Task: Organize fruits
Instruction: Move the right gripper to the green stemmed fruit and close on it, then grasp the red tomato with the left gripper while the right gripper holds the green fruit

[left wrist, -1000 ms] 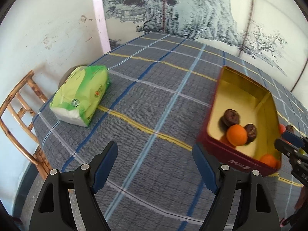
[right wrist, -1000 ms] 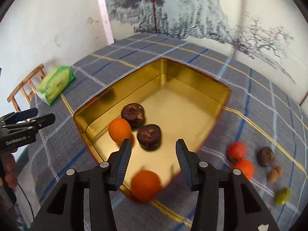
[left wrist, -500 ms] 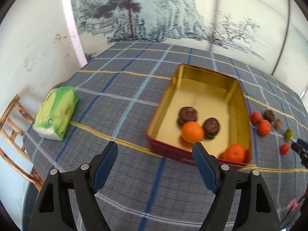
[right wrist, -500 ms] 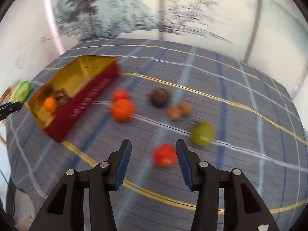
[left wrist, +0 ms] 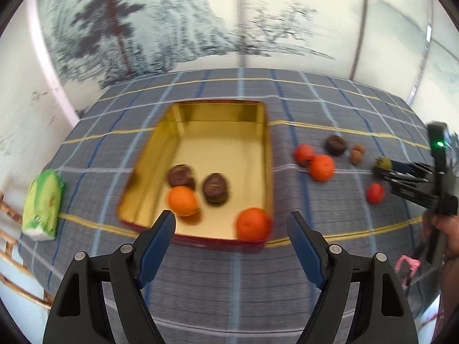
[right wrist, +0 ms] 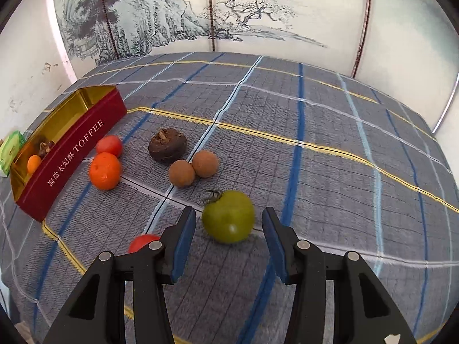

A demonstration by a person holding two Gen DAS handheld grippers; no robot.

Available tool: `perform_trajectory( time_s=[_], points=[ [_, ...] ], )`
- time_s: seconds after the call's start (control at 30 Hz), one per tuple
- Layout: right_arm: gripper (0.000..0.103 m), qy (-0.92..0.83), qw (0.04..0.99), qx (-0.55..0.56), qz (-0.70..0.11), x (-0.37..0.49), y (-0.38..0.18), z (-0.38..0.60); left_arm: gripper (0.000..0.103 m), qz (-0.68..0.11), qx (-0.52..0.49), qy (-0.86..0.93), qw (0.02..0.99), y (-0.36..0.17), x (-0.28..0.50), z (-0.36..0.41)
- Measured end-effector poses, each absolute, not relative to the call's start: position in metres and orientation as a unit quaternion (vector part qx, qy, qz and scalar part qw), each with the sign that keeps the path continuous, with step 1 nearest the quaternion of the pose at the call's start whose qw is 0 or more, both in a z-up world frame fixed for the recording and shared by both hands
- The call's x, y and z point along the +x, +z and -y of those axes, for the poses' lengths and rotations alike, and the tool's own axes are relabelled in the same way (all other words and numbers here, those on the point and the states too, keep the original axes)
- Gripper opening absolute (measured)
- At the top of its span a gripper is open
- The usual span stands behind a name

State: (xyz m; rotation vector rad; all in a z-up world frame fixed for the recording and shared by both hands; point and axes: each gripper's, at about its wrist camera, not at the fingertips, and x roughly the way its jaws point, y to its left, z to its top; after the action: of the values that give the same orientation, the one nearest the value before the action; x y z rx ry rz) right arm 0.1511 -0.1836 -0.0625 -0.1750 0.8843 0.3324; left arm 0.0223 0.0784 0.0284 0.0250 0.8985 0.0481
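A green packet [left wrist: 43, 205] lies on the plaid cloth [right wrist: 330, 172]; behind, an ink-landscape screen [right wrist: 172, 14] and bamboo chair [left wrist: 8, 246].

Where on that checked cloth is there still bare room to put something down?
Bare cloth lies between the green packet and the toffee tin, and across the far right side beyond the green tomato. It is crowded right of the tin, around the orange and two brown fruits.

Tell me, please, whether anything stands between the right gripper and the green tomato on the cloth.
Nothing visible does. The green tomato lies just beyond the right gripper, in line with the gap between its open fingers. The small red tomato sits off to the left, partly behind the left finger, clear of that line.
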Motion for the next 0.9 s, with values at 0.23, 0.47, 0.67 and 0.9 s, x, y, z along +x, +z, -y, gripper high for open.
perform_trajectory(
  time_s=[0.23,0.47,0.67,0.9],
  points=[
    [0.035,0.160,0.891,-0.085,-0.417,0.151,-0.070,0.187,0.080,-0.444,0.029,-0.038,0.895,0.021,0.042,-0.024],
    [0.035,0.110,0.900,-0.084,-0.413,0.147,-0.069,0.227,0.080,-0.460,0.046,-0.096,0.882,-0.001,0.061,0.028],
    [0.035,0.066,0.905,-0.072,-0.414,0.142,-0.066,0.273,0.080,-0.476,0.037,-0.133,0.869,-0.023,0.075,0.061],
    [0.035,0.053,0.905,-0.050,-0.419,0.140,-0.064,0.296,0.078,-0.489,0.045,-0.155,0.857,-0.036,0.094,0.093]
  ],
)
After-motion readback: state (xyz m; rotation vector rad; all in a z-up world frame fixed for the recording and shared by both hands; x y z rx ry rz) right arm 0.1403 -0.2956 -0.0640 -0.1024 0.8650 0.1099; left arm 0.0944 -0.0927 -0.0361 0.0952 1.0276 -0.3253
